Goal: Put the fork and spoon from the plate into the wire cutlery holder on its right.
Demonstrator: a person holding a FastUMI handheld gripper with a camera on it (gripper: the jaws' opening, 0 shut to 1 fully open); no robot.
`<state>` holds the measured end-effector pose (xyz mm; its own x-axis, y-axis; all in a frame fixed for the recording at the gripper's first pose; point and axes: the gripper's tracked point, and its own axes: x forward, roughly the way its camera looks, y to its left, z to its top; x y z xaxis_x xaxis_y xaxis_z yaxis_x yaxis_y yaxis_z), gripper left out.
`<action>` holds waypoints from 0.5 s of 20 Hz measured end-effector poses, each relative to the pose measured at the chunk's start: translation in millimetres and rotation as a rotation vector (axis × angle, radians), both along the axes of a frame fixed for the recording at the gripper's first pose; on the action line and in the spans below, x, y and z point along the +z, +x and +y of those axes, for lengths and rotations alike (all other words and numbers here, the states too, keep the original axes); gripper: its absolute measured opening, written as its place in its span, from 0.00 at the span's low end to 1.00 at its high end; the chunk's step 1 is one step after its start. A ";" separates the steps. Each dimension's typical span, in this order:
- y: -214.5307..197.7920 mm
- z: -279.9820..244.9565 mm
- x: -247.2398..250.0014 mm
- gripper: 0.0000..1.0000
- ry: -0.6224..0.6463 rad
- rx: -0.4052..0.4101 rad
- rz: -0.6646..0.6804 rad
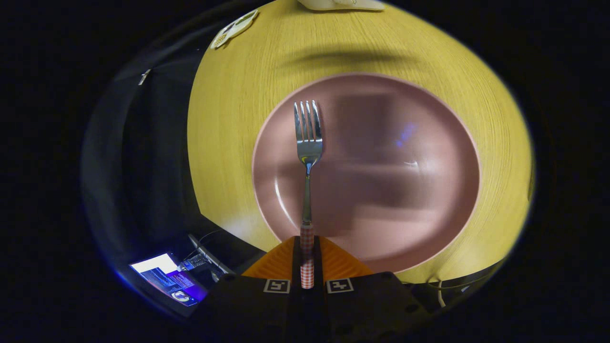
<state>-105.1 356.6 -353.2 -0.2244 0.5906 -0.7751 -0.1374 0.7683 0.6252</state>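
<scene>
My gripper (307, 247) is shut on the fork's red-and-white checked handle, with an orange finger (279, 264) pressing on each side. The steel fork (308, 157) points straight ahead from the fingers, tines up and away, held above the pink plate (429, 157). The plate lies on the round yellow wooden table (228, 143) just below and beyond the fingers, and its bowl is bare.
A white object (340, 4) sits at the table's far edge, and a small pale item (233, 29) lies at the far left rim. Below the table's near left edge, a lit screen (167, 278) and cables (205, 255) lie on the dark floor.
</scene>
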 end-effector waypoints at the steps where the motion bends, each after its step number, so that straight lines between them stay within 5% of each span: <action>1: -0.3 -8.3 10.6 0.13 0.022 0.009 -0.008; 10: 8.6 -122.4 113.2 0.13 0.162 0.105 -0.082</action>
